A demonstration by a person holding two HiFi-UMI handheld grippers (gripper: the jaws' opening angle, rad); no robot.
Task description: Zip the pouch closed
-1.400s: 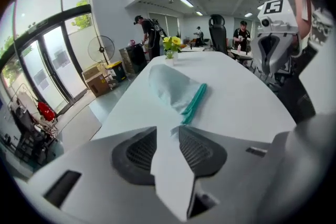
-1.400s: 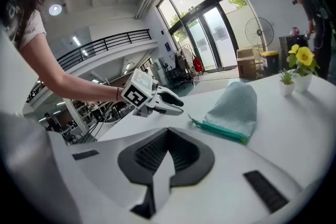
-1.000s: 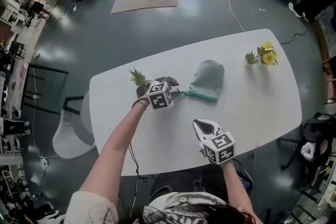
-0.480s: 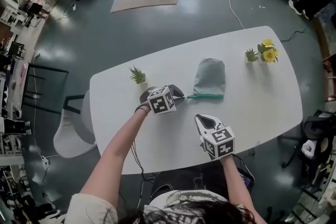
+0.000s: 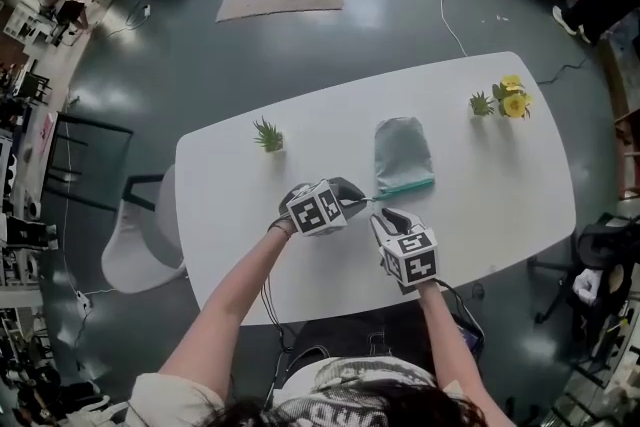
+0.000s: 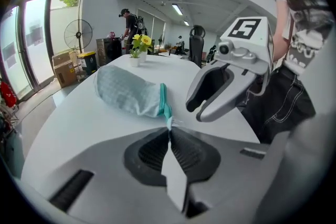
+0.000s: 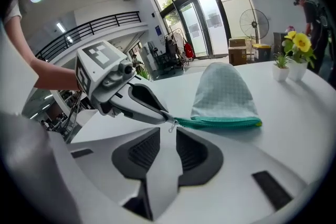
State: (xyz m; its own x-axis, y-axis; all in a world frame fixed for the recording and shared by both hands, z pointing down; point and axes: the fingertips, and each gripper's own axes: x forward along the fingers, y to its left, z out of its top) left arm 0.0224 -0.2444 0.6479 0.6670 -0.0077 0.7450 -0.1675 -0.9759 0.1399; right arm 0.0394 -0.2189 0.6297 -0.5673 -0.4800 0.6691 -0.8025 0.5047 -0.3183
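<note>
The pale green checked pouch (image 5: 402, 153) lies flat on the white table (image 5: 240, 205), its teal zipper edge (image 5: 406, 186) nearest me. My left gripper (image 5: 362, 201) is shut on the zipper's left end tab (image 6: 168, 122). The pouch (image 6: 126, 93) stretches away from those jaws. My right gripper (image 5: 382, 215) sits just below and right of the left one's tip, and its jaws are opening. In the right gripper view the small metal zipper pull (image 7: 171, 126) hangs just ahead of the gap (image 7: 168, 132), and the pads do not press on it.
A small green plant (image 5: 268, 135) stands at the table's back left. A yellow flower pot (image 5: 513, 103) and a tiny plant (image 5: 481, 106) stand at the back right. A white chair (image 5: 135, 255) is left of the table.
My left gripper has pulled the pouch's zipper end toward me and rightward, swinging the pouch round. My right gripper has moved up to the left one's tip, and its jaws have parted.
</note>
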